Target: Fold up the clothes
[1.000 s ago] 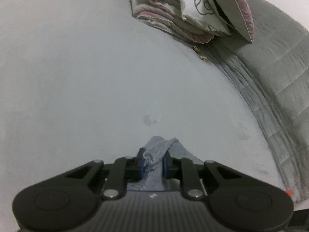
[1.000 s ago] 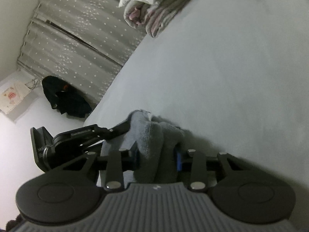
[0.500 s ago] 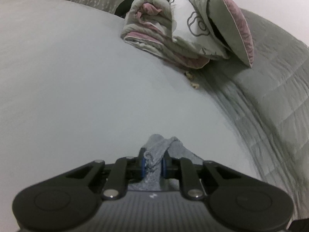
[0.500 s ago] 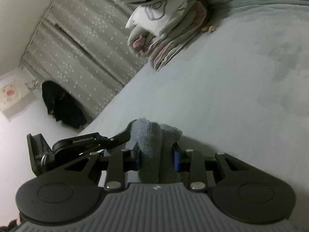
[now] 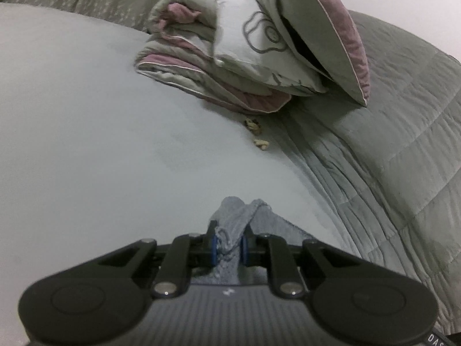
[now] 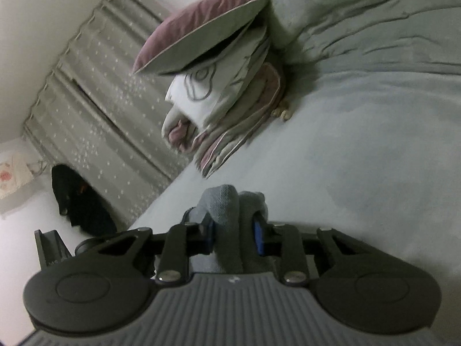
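A blue-grey knitted garment (image 5: 236,216) is pinched between the jaws of my left gripper (image 5: 229,243), bunched up above the pale grey bed sheet (image 5: 86,144). My right gripper (image 6: 233,235) is shut on another part of the same garment (image 6: 227,204), which bulges out past its fingertips. The left gripper's body shows low at the left of the right wrist view (image 6: 95,242), close beside the right one. Most of the garment hangs out of sight below both grippers.
A folded grey, white and mauve quilt with a pillow (image 5: 259,49) lies at the head of the bed, also in the right wrist view (image 6: 219,86). A quilted grey cover (image 5: 389,158) lies at the right. Dotted curtains (image 6: 100,101) and a dark garment (image 6: 77,201) stand beyond the bed.
Both grippers have tilted up and moved toward the head of the bed with the garment held; the quilt pile now looms larger and lower in both views.
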The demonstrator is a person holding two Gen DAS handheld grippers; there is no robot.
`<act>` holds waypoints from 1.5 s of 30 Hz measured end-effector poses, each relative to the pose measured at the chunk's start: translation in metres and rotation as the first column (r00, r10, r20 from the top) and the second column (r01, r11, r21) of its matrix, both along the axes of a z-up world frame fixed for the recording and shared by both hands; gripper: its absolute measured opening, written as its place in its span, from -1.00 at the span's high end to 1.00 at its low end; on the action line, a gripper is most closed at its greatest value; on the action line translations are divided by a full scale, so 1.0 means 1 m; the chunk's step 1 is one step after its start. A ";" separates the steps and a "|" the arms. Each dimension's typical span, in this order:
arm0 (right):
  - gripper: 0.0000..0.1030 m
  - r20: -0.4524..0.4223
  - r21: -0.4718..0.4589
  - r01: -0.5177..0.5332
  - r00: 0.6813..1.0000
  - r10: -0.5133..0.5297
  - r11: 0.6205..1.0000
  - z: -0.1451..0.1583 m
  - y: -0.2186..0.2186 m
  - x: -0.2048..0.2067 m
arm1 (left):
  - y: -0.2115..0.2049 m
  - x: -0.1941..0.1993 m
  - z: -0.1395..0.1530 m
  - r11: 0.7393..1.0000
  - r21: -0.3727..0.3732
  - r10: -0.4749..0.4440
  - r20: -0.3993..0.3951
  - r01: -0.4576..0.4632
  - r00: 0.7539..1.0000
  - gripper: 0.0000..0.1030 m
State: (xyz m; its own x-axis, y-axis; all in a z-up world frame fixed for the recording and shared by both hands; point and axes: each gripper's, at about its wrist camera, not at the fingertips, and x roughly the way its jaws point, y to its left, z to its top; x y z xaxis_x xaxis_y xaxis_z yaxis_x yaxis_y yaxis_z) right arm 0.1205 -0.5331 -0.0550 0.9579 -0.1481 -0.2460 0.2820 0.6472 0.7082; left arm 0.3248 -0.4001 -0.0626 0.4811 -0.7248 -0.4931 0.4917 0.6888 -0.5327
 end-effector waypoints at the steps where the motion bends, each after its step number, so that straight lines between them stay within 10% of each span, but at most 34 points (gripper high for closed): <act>1: 0.43 0.012 0.009 0.004 1.000 -0.004 1.000 -0.005 -0.007 -0.002 | -0.008 0.002 -0.001 1.000 -0.001 -0.006 0.006 0.006 1.000 0.72; 8: 0.27 -0.063 0.044 0.060 0.996 -0.057 0.997 -0.028 -0.028 -0.007 | -0.052 0.012 -0.030 0.998 0.068 -0.024 0.087 0.018 0.996 0.53; 14: -0.15 -0.109 -0.143 0.134 0.983 -0.151 0.981 -0.016 -0.017 -0.012 | -0.044 0.014 -0.020 0.996 0.085 -0.008 0.206 -0.010 0.979 0.22; 20: -0.02 -0.044 -0.304 0.125 0.988 -0.145 0.944 -0.008 -0.005 -0.004 | -0.031 0.007 -0.006 0.999 0.045 -0.031 0.316 0.017 0.948 0.26; 22: 0.08 -0.013 -0.356 0.076 0.996 -0.086 0.931 -0.006 0.003 0.001 | -0.034 0.007 -0.009 0.996 0.038 -0.087 0.318 0.079 0.944 0.67; 25: 0.12 -0.054 -0.404 0.026 0.997 -0.052 0.914 -0.007 0.010 0.012 | -0.043 0.006 -0.017 0.982 0.047 -0.188 0.314 0.183 0.930 0.77; 31: 0.27 -0.245 -0.393 0.010 0.963 -0.115 0.919 -0.031 -0.005 0.034 | -0.065 0.014 -0.039 0.973 0.155 -0.214 0.326 0.171 0.921 0.73; 34: 0.27 -0.234 -0.352 0.022 0.966 -0.110 0.936 -0.036 -0.012 0.031 | -0.068 0.019 -0.038 0.972 0.191 -0.198 0.333 0.140 0.922 0.37; 45: 0.12 -0.276 -0.370 -0.122 0.961 0.016 0.921 -0.017 0.003 0.030 | -0.021 -0.027 -0.010 0.977 0.138 -0.205 0.399 0.163 0.894 0.37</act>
State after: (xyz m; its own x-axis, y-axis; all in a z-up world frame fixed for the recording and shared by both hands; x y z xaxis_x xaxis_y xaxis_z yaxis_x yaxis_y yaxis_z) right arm 0.1505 -0.5300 -0.0716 0.8774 -0.2168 -0.4280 0.3681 0.8763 0.3109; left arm 0.2982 -0.4213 -0.0727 0.5181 -0.7779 -0.3556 0.7742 0.6032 -0.1917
